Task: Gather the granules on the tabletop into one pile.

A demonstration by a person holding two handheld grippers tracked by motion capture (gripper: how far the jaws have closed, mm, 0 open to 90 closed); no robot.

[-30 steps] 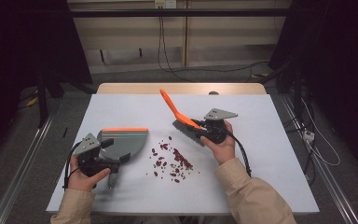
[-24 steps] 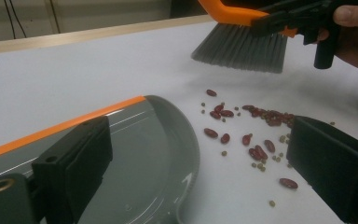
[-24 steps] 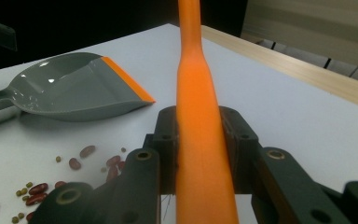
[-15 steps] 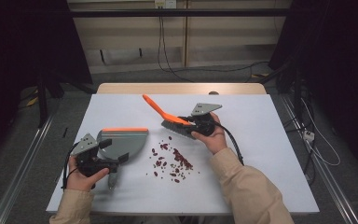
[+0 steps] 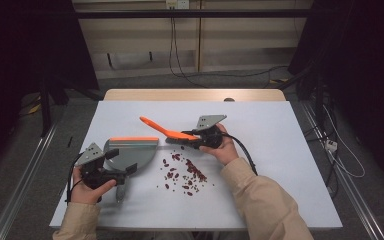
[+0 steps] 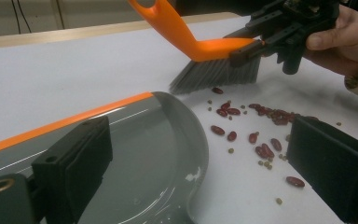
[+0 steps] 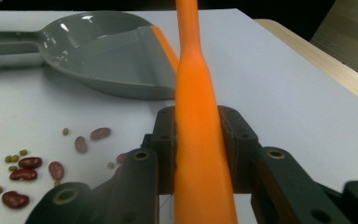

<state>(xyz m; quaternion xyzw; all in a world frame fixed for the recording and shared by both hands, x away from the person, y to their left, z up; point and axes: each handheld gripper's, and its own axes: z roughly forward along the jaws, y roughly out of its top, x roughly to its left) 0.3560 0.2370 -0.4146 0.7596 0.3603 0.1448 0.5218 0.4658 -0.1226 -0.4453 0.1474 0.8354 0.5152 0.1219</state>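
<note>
Left gripper (image 5: 111, 173): near left of the table (image 5: 290, 165), jaws pinching the dustpan's handle, judging by the high view; the left gripper view shows its jaws standing wide with the pan between them, so I cannot tell for sure.
Dustpan (image 5: 130, 150): flat on the table, orange lip along its far edge, mouth facing far; long axis runs near to far. Its bowl looks empty.
Beans (image 5: 186, 172): red beans and small green ones scattered just right of the dustpan, none in it yet.
Brush (image 5: 166, 131): held low at the far edge of the beans, bristles touching or just above the table; handle points up and to the left.
Right gripper (image 5: 198, 138): jaws pressed together on the brush's orange back.
Progress: likely a sweep-up, barely begun; all beans are left to sweep.
</note>
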